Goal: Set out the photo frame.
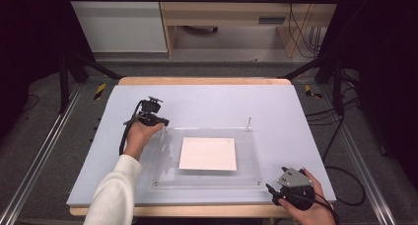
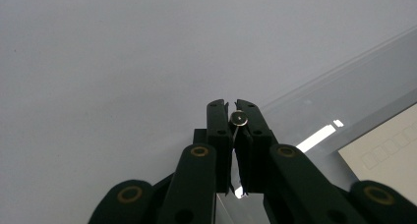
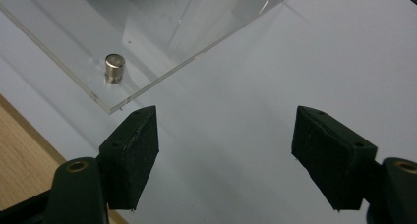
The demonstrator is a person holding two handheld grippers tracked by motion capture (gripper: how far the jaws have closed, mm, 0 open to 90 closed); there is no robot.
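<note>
Left gripper view: left gripper [image 2: 235, 117] clamped on a metal pin [image 2: 239, 118] at the acrylic plate's [image 1: 207, 178] far-left corner; right gripper [image 3: 226, 135] gapes wide, holding nothing, by its near-right corner

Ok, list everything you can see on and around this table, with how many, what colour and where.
Clear acrylic sheet: one, see-through, middle of the table.
White paper: one, white, at the middle of the sheet; whether on it or under it can't be told.
Metal studs: four, silver, one at each sheet corner; near right, far right, near left, far left.
Table: one, pale grey top with a wooden edge.
Cables: several, black, on the floor to the right.
Wooden furniture: light brown, behind the table.
Left gripper: black, shut on the far left stud.
Right gripper: black, jaws open, near the sheet's near right corner.
Sleeve: white, on the left forearm.
</note>
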